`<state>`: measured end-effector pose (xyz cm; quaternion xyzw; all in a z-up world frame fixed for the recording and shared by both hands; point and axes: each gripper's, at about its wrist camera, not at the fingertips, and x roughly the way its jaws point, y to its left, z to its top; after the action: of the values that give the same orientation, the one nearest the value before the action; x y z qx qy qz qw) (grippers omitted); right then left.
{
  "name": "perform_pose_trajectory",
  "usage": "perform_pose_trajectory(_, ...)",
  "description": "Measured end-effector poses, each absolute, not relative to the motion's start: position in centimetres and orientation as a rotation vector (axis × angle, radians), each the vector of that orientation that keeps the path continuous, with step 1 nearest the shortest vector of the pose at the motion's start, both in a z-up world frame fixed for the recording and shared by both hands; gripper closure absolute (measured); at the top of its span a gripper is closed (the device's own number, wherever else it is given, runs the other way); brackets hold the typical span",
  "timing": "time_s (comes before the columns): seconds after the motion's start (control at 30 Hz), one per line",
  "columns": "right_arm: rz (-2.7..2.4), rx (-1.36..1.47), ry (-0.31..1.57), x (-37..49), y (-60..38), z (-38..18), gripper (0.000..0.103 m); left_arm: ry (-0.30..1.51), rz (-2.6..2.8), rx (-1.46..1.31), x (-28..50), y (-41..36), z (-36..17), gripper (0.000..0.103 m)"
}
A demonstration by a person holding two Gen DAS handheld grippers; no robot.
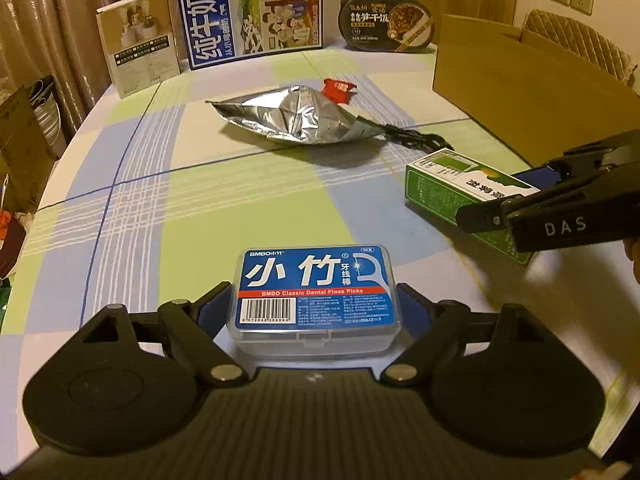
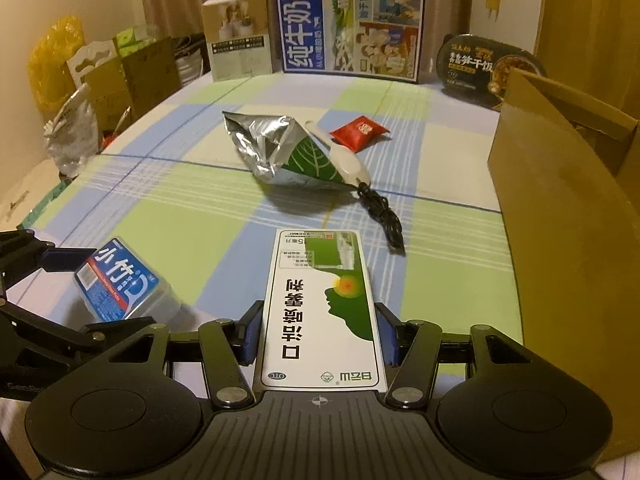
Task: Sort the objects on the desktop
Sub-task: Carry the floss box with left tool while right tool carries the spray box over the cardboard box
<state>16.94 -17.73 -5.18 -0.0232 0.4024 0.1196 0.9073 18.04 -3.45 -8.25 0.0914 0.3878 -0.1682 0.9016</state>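
While your left gripper (image 1: 314,300) clamps the floss box (image 1: 314,292) and your right gripper (image 2: 318,330) the spray carton (image 2: 320,308), foil bag (image 1: 292,114) (frame centre) awaits sorting.

A checked-cloth table (image 1: 168,208) carries a foil bag (image 1: 296,116), red packet (image 1: 338,89), black cable (image 1: 416,138) and cardboard box (image 1: 520,92).

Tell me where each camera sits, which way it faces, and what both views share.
Left wrist: on the left gripper, looking forward across the table at the floss box between its fingers; the right gripper shows at right.
Right wrist: on the right gripper, facing the spray box it clamps.
Shared: foil bag, cardboard box, milk carton.
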Motion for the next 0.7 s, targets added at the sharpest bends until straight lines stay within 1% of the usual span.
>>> perform_pose_trajectory(0.7, 0.209, 0.031, 0.783, 12.9, -19.4, -3.2, 0.05, 0.73, -0.389, 0.176, 15.0, -5.0, -5.3, 0.02)
